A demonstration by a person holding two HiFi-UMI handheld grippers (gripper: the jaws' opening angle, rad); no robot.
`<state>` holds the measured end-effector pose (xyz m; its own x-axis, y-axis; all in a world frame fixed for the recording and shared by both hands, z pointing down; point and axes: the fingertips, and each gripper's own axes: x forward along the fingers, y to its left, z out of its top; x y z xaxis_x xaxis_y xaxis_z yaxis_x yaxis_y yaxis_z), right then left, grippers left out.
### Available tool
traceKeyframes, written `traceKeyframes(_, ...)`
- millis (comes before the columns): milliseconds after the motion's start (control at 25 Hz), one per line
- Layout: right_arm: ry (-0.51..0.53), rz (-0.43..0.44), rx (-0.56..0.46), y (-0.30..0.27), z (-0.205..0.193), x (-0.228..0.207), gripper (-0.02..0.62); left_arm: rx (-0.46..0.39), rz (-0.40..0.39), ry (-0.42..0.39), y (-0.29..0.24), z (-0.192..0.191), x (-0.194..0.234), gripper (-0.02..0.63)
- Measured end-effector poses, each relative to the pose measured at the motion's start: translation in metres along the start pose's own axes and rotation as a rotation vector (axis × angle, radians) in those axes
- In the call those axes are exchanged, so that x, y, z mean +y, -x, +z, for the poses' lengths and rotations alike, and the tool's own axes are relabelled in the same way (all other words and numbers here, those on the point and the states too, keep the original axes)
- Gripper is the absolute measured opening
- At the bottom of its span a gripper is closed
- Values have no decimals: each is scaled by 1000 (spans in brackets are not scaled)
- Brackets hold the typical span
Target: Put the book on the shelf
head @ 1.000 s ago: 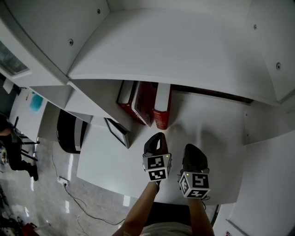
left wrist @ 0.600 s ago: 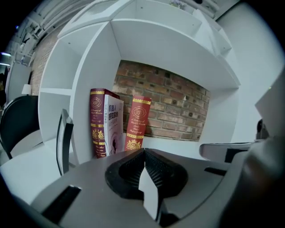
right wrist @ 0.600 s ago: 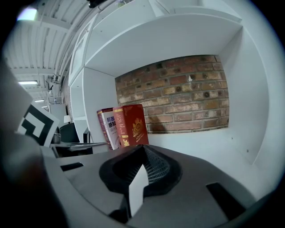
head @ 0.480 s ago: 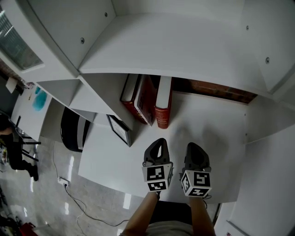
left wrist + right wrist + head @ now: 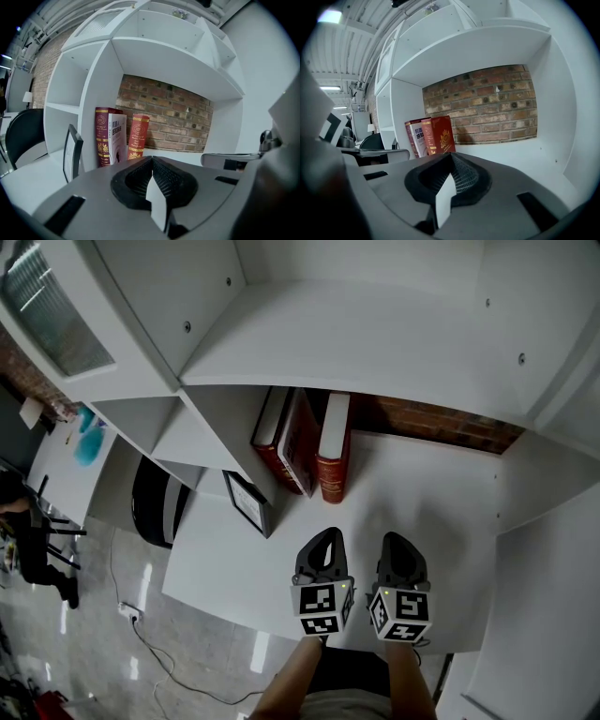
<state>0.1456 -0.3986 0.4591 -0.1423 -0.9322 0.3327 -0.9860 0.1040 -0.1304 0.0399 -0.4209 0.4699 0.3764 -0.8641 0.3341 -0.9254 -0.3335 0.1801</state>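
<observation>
Three books stand in the white shelf compartment [image 5: 422,493]. A red book with a gold-printed spine [image 5: 333,460] [image 5: 138,137] is upright, and two dark red books [image 5: 286,442] [image 5: 107,136] lean against the left wall beside it. In the right gripper view the books [image 5: 433,136] show at centre left. My left gripper [image 5: 325,538] [image 5: 151,161] is shut and empty, a short way in front of the books. My right gripper [image 5: 399,544] [image 5: 451,159] is beside it, also shut with nothing in it.
A small black picture frame [image 5: 248,504] [image 5: 71,152] stands on the shelf surface left of the grippers, by the divider wall. A black chair [image 5: 155,502] is on the floor to the left. A brick wall [image 5: 431,423] backs the compartment.
Both grippers have drawn back a little from the books and now sit level, side by side. The books have not moved.
</observation>
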Motion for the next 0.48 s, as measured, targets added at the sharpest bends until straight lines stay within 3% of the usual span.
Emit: traceKeyframes(480,8,20,-9,17,2,4,17,-22,8,-1,19,4,-8,15)
